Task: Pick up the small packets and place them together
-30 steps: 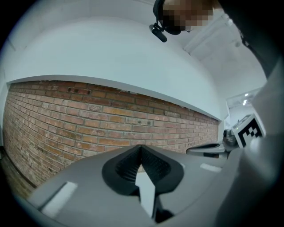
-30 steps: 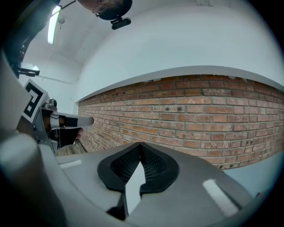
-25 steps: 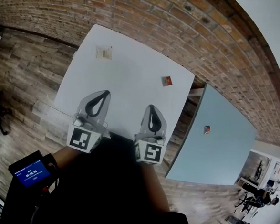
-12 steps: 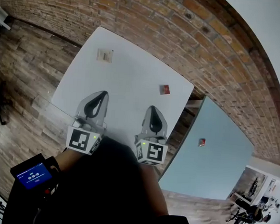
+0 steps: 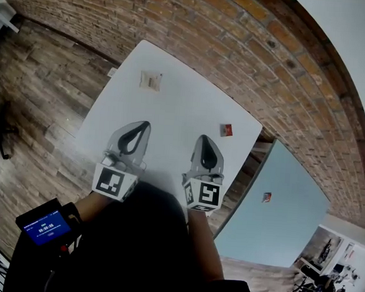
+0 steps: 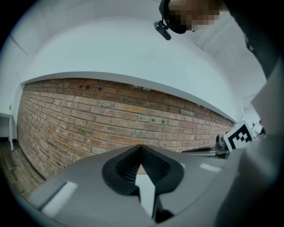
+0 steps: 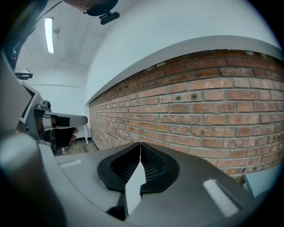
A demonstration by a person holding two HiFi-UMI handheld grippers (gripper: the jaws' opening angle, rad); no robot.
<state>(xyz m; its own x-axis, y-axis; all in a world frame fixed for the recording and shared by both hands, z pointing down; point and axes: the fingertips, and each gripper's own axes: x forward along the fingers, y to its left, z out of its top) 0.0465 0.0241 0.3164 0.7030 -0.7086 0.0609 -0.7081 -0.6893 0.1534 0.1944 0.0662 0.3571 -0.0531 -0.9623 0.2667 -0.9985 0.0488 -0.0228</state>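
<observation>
Change from a second ago: both grippers stand further in over the white table [image 5: 179, 108], and the right one is nearer the red packet. The jaws are unchanged.

- Grippers, 2:
  - left gripper [image 5: 144, 126], lower left of centre, jaws pressed together, holding nothing
  - right gripper [image 5: 206, 138], lower centre, jaws together, empty
- Packets, 3:
  - beige packet [image 5: 151, 80], upper left of the white table
  - red packet [image 5: 226, 130], near that table's right edge, up and right of the right gripper
  - second red packet [image 5: 267, 197], apart on the blue-grey table [image 5: 283, 227], right of frame
- Tables, 2.
</observation>
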